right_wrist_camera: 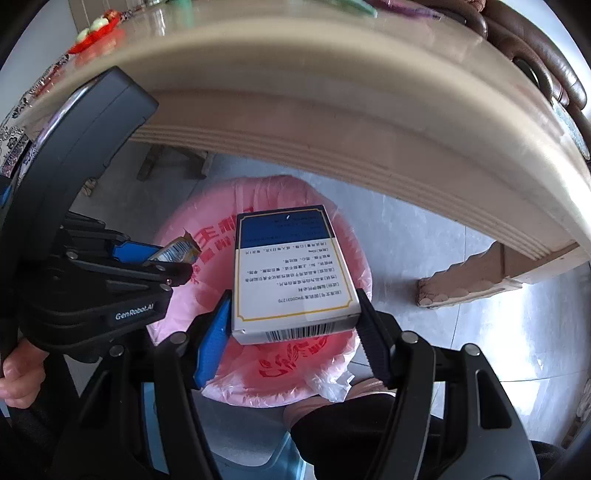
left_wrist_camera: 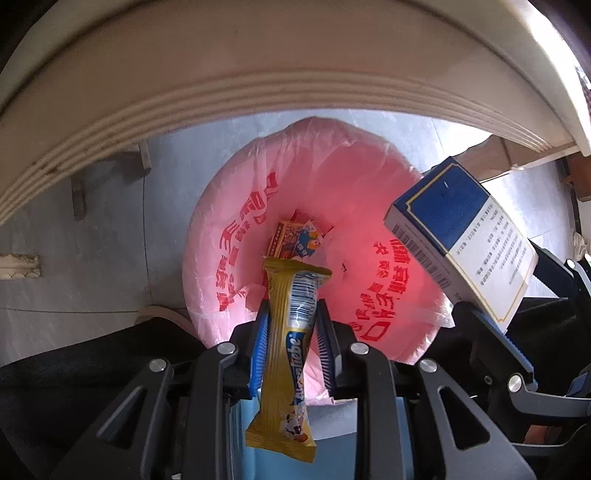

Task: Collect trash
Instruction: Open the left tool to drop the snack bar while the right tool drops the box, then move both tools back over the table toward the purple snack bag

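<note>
A bin lined with a pink bag (left_wrist_camera: pixel 373 192) printed in red stands on the floor below both grippers, and a few wrappers (left_wrist_camera: pixel 295 240) lie at its bottom. My left gripper (left_wrist_camera: pixel 291 314) points straight down over it, shut on a yellow snack wrapper (left_wrist_camera: pixel 291 325) that sticks out above and below the pads. My right gripper (right_wrist_camera: pixel 295 306) is shut on a blue and white box (right_wrist_camera: pixel 291 269) and holds it over the pink bag (right_wrist_camera: pixel 258 376). In the left wrist view the box (left_wrist_camera: pixel 461 236) hangs at the right above the bin's rim. The left gripper (right_wrist_camera: pixel 173 258) shows at the left in the right wrist view.
A cream table edge (left_wrist_camera: pixel 258 85) arches over the bin in both views. A carved table leg (right_wrist_camera: pixel 461 280) stands on the grey tiled floor (right_wrist_camera: pixel 517 350) to the right. A hand (right_wrist_camera: pixel 18 373) grips the left tool's handle. A red dish (right_wrist_camera: pixel 99 29) sits on the tabletop.
</note>
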Motion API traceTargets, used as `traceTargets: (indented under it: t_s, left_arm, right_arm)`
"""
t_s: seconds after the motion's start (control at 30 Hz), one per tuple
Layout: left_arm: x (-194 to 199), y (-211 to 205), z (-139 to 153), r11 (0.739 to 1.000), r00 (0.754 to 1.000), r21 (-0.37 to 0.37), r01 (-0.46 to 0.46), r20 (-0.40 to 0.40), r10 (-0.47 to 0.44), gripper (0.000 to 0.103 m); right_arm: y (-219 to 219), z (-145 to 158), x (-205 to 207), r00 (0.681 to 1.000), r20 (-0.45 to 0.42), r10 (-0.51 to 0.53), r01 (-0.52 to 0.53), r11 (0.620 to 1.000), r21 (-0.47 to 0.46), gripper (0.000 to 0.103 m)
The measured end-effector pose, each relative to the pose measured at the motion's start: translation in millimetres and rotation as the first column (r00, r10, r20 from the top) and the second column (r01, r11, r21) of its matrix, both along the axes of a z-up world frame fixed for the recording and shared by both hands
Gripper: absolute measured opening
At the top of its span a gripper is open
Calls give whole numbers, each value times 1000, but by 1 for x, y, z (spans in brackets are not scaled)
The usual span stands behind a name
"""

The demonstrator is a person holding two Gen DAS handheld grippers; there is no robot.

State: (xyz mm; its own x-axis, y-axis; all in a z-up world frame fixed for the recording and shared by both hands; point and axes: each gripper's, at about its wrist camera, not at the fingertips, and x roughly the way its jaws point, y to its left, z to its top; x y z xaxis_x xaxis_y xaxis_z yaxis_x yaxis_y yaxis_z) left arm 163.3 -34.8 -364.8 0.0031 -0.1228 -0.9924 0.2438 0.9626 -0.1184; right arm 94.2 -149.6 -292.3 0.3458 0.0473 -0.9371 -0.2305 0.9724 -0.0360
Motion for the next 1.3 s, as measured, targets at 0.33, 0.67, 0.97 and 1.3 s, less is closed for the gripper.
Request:
traceTargets:
  t_s: [0.33, 0.67, 0.97, 1.3]
  left_arm:
    - [12, 2, -32, 999, 996, -24, -21, -92, 18, 24]
    - [22, 0, -41, 999, 994, -25, -24, -109, 21, 41]
    - [26, 3, -37, 998, 996, -23, -50, -79, 48, 69]
    - [26, 10, -30, 998, 998, 11, -66, -17, 66, 83]
  right_arm:
    - [-3, -17, 10, 998, -55, 2, -1, 1000, 19, 63]
    - [-2, -38, 19, 995, -98, 4, -3, 1000, 13, 63]
    - [-6, -45, 22, 993, -114, -12, 14, 1000, 17, 68]
    - [-10, -42, 23, 994, -103, -36, 39, 999, 25, 71]
